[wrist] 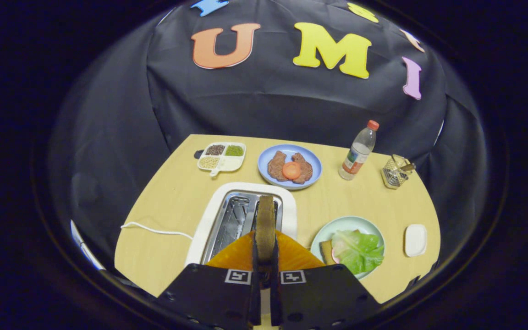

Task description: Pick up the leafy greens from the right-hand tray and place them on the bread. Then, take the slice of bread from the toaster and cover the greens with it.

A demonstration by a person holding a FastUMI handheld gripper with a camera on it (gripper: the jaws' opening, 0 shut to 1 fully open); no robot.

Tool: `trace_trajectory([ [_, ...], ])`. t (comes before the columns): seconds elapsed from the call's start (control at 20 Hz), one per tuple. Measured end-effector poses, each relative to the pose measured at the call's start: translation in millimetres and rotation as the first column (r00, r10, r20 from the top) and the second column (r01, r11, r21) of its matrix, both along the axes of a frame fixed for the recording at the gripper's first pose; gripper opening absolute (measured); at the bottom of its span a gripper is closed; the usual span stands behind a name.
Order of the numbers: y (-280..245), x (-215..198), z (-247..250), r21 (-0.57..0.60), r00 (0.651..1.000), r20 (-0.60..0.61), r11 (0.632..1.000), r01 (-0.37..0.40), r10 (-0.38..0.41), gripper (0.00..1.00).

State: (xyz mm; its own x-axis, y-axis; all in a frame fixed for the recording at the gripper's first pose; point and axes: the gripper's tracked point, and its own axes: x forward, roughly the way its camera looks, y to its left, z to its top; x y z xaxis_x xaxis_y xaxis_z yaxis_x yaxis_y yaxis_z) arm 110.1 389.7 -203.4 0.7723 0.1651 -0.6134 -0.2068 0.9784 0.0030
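Observation:
My gripper (264,250) is shut on a slice of bread (265,220), held edge-on and upright between the two fingers. The slice hangs just above the right slot of the white toaster (209,215), which stands directly ahead of the fingers. To the right of the toaster a pale green plate (332,229) carries a leafy green (358,250) lying on top of another bread slice (326,252), whose brown edge peeks out at the left.
Beyond the toaster are a blue plate (264,167) with meat and a tomato slice, a white divided tray (222,158) of grains, a water bottle (359,151) and a wire basket (394,172). A small white dish (415,239) lies right of the green plate. The toaster's cord (154,229) trails left.

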Motion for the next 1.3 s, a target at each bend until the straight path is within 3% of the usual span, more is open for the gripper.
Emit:
trace_trajectory([
  [0.2,-5,-6,37,0.071,0.999,0.052,0.997,-0.018,0.014,0.08],
  [0.5,-56,11,89,0.159,0.989,0.140,0.987,0.027,-0.049,0.08],
  [0.85,-114,30,8,0.127,0.993,0.011,0.985,0.118,-0.120,0.08],
  [1.3,-150,44,-80,0.122,0.981,-0.139,0.981,0.152,-0.135,0.09],
])
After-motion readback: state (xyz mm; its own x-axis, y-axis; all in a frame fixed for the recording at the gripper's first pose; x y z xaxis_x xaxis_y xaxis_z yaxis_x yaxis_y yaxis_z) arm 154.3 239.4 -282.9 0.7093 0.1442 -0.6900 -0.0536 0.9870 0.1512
